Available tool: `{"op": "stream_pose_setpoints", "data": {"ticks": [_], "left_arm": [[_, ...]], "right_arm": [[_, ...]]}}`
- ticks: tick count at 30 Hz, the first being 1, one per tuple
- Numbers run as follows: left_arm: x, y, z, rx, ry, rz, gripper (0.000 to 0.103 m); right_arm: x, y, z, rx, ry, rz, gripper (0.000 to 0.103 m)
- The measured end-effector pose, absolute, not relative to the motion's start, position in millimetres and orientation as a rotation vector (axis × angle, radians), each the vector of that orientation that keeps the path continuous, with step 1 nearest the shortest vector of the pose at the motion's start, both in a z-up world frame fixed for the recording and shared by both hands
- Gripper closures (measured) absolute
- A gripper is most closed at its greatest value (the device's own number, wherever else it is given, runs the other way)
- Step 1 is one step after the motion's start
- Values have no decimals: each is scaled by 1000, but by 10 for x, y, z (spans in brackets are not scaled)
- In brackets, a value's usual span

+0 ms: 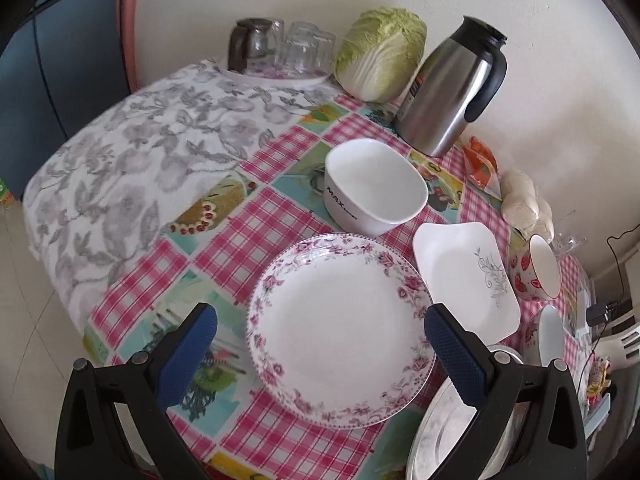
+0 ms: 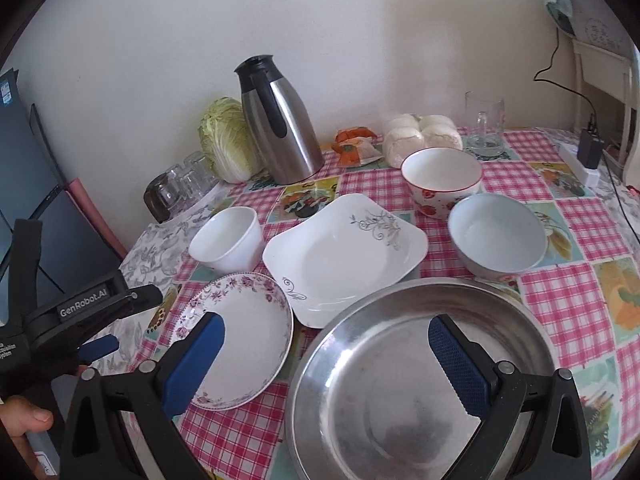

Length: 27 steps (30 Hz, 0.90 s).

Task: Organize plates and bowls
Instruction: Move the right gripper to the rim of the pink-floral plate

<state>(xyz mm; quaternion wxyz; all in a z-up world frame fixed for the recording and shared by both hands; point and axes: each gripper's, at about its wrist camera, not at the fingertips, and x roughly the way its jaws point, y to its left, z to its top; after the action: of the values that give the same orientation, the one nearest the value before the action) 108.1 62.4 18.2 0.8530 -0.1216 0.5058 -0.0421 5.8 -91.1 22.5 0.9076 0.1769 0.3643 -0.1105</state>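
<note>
Table set, crockery unsorted; both grippers empty, jaws spread.

Items: floral plate (image 1: pixel 340 336), near edge, flat on the checked cloth (image 1: pixel 280 160); square plate (image 2: pixel 344 252) just beside it; steel pan (image 2: pixel 416 372) nearest, overlapping the square plate's corner; white bowl (image 1: pixel 374 186) behind the floral plate; strawberry bowl (image 2: pixel 440 180) and blue-rimmed bowl (image 2: pixel 496 236) at the far right, close together. Left gripper (image 1: pixel 320 344) hovers over the floral plate, touching nothing; right gripper (image 2: pixel 326 354) hangs above the pan. Step, by judgement: opening approach, nothing stacked yet. Next move likely calls for lowering a finger under the floral plate's rim for an edge pinch. Flask (image 2: pixel 280 120) and cabbage (image 1: pixel 380 54) stand clear behind.
</note>
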Motion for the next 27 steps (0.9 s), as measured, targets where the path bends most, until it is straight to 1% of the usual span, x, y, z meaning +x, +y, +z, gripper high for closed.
{"op": "stream_pose_setpoints", "data": {"ticks": [6, 11, 13, 15, 17, 19, 21, 22, 23, 24, 26, 27], "left_arm": [[1426, 824, -76, -248, 1166, -60, 0], [1530, 1031, -203, -247, 1187, -13, 0], [1547, 1088, -253, -255, 1196, -14, 0], [1561, 1131, -314, -277, 1209, -28, 0], [1575, 1149, -373, -284, 1226, -41, 2], [1582, 1157, -419, -284, 1240, -44, 7], [1587, 1172, -461, -289, 1250, -53, 8], [1586, 1177, -479, -293, 1256, -59, 11], [1591, 1181, -498, -298, 1261, -66, 14], [1596, 1179, -521, -301, 1268, -75, 19], [1615, 1162, -567, -303, 1280, -91, 24], [1623, 1150, -590, -302, 1287, -97, 28]], "right_arm": [[432, -730, 62, 324, 817, -203, 0], [632, -621, -101, 305, 861, -155, 0], [679, -614, -184, 324, 886, -156, 1], [707, -605, -255, 350, 902, -155, 15], [734, -592, -299, 360, 917, -153, 21], [739, -574, -317, 368, 910, -145, 24], [748, -558, -325, 375, 906, -130, 30], [752, -551, -333, 372, 907, -129, 32], [761, -540, -342, 368, 910, -126, 38], [772, -528, -360, 369, 916, -113, 45], [787, -527, -412, 395, 934, -88, 52], [795, -526, -442, 399, 941, -93, 53]]}}
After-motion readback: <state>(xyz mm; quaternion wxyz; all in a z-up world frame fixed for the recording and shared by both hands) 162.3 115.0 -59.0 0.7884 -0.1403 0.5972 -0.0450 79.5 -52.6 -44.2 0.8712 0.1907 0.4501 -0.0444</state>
